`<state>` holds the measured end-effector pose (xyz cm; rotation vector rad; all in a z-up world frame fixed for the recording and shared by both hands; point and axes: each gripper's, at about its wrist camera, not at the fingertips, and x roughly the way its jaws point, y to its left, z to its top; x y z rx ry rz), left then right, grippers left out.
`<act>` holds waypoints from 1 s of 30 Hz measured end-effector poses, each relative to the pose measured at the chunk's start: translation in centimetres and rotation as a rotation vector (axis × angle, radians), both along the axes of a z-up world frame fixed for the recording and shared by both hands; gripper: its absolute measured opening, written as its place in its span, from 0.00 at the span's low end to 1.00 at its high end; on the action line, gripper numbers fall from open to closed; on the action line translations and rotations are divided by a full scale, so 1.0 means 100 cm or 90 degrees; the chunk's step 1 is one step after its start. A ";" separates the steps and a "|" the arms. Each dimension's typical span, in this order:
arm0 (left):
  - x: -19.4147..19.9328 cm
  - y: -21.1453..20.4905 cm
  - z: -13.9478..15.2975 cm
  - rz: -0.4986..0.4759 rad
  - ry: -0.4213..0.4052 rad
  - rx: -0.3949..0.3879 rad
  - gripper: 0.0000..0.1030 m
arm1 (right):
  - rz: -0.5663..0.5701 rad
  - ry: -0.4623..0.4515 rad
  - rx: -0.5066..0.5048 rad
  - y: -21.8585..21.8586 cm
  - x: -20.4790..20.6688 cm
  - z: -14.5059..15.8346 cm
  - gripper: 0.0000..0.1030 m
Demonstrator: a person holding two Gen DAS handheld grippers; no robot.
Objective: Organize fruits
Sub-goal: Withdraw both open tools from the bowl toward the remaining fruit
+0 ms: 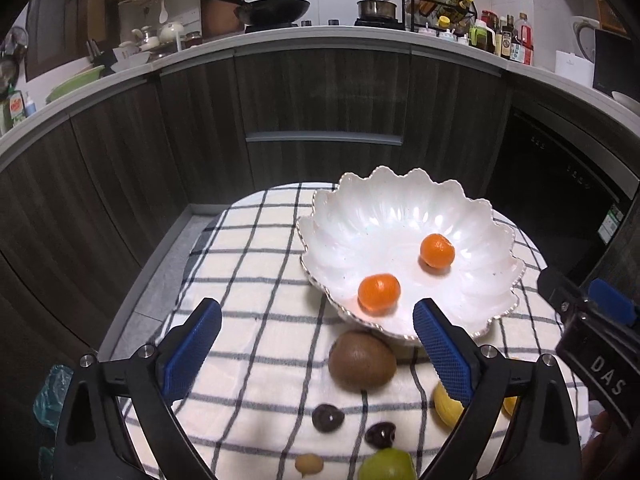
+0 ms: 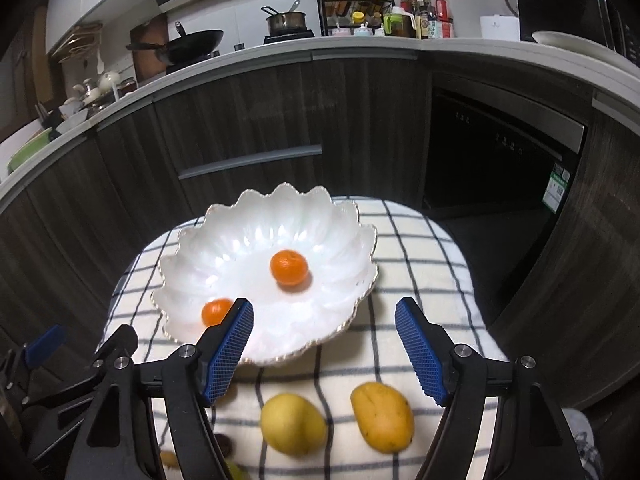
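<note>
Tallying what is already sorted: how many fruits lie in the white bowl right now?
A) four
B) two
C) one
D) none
B: two oranges, one farther in and one near the front rim, lie in the bowl; the kiwi and both mangoes lie on the cloth.

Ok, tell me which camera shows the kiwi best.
The left wrist view: the kiwi lies whole on the checked cloth, just in front of the white bowl. In the right wrist view I cannot make it out; claw hardware covers that area.
</note>
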<state>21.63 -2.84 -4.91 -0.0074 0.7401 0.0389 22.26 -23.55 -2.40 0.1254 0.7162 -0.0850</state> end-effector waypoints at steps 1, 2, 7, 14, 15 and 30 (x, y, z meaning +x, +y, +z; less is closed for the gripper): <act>-0.004 0.001 0.000 -0.001 0.001 -0.005 0.95 | -0.001 0.001 0.002 0.000 -0.002 0.000 0.72; -0.006 0.002 0.000 -0.002 0.001 -0.008 0.95 | -0.002 0.001 0.004 -0.001 -0.006 -0.001 0.72; -0.024 0.003 -0.002 -0.007 -0.001 -0.012 0.95 | -0.004 0.008 -0.005 -0.001 -0.021 -0.004 0.72; -0.044 -0.001 -0.009 -0.024 -0.002 -0.006 0.95 | -0.004 0.021 -0.021 -0.002 -0.041 -0.012 0.72; -0.047 -0.002 -0.010 -0.029 0.000 -0.004 0.95 | -0.003 0.022 -0.022 -0.002 -0.045 -0.014 0.72; -0.081 -0.017 -0.050 -0.089 0.052 0.012 0.95 | 0.013 0.073 -0.070 -0.003 -0.090 -0.043 0.72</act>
